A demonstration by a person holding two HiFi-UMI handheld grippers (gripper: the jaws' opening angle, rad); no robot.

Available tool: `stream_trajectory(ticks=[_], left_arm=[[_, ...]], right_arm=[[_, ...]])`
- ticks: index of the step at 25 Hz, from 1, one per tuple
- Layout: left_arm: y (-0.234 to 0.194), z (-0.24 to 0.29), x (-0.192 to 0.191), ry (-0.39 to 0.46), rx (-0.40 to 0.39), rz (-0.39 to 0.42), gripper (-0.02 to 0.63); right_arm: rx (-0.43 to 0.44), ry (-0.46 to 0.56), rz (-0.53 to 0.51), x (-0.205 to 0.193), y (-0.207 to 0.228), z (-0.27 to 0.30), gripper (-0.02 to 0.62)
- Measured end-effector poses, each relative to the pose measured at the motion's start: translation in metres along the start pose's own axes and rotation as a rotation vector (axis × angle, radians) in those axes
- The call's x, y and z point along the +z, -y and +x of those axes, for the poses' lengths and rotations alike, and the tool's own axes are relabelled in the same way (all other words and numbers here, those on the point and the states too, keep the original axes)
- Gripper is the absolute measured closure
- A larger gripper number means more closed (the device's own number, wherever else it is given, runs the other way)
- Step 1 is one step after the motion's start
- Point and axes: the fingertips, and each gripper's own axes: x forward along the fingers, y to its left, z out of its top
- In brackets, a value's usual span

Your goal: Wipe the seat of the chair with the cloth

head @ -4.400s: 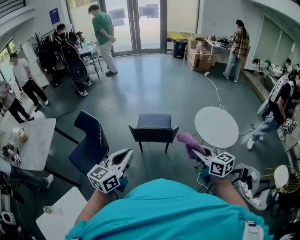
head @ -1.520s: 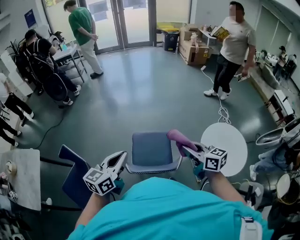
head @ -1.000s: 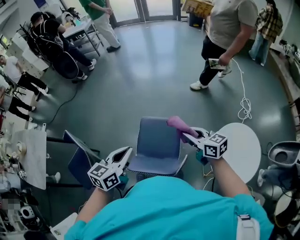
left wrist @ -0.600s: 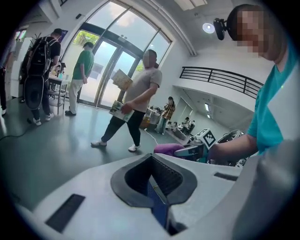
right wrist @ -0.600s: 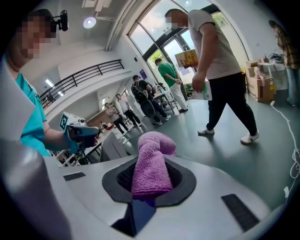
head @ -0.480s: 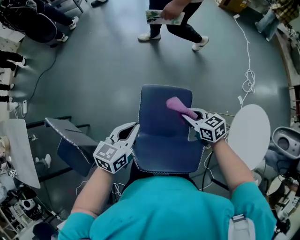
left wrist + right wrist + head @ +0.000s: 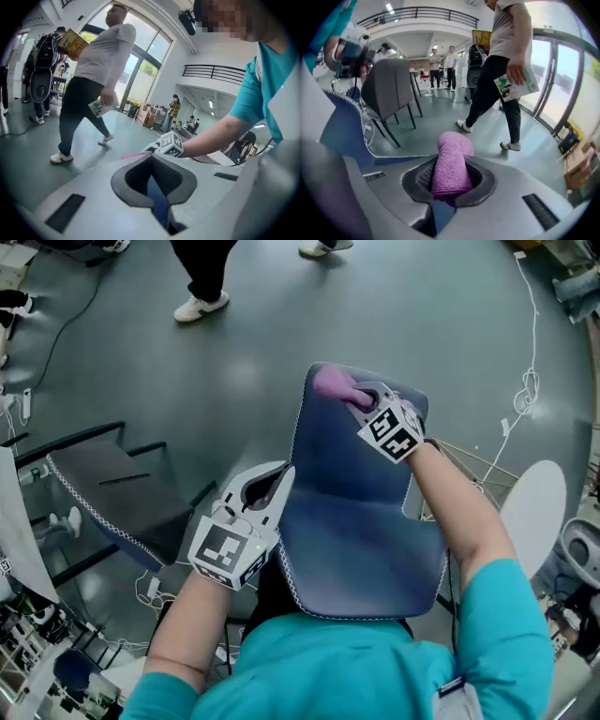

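- Since 0.5 s ago: cloth (image 7: 330,382) + right gripper (image 7: 354,397) went from mid-chair up to the chair's upper-left corner in head view. The walker slid off to the top edge.
- Cloth: purple roll, long axis along the jaws, free end pointing upper left in head view, away from the wearer. It sits at the far rim of the blue chair (image 7: 366,521). Can't tell if it touches the seat.
- Right jaws: clamped narrow on the roll's near end, most of the roll sticking out past the tips.
- Left gripper (image 7: 279,476): jaws closed together, nothing held, right at the chair's white-stitched left edge, mid-frame.
- Room: bare grey floor beyond the chair's upper and upper-left edges.
- Second chair (image 7: 108,479): mid-left, near the left gripper.
- White round table (image 7: 534,512): right edge, close to the right forearm.
- Cable (image 7: 528,390): on floor, upper right.
- Walker's legs (image 7: 202,277): top left, well apart from cloth.
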Motion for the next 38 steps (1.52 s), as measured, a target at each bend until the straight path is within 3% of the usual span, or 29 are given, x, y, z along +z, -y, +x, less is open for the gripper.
stream_trajectory(ticks=[5,11,16,22,38], left_arm=[[-0.018,0.000,-0.019,-0.013,-0.011,0.010,0.618],[-0.032,0.010,-0.018,-0.009,-0.002,-0.038,0.618],[-0.029,0.025,-0.021,0.022,-0.026,-0.047,0.618],[-0.024,0.043,-0.019,0.008,-0.046,-0.045,0.618],[-0.002,0.054,-0.015,0.004,-0.076,-0.039,0.618]], right_arm=[[-0.001,-0.139,-0.254,-0.022,-0.009,0.090,0.538],[-0.011,-0.187,-0.364,-0.024,0.001,0.138,0.538],[0.034,-0.256,-0.448,-0.045,-0.004,0.159,0.538],[0.088,-0.248,-0.434,-0.055,0.001,0.161,0.538],[0.087,-0.232,-0.378,-0.067,0.001,0.149,0.538]])
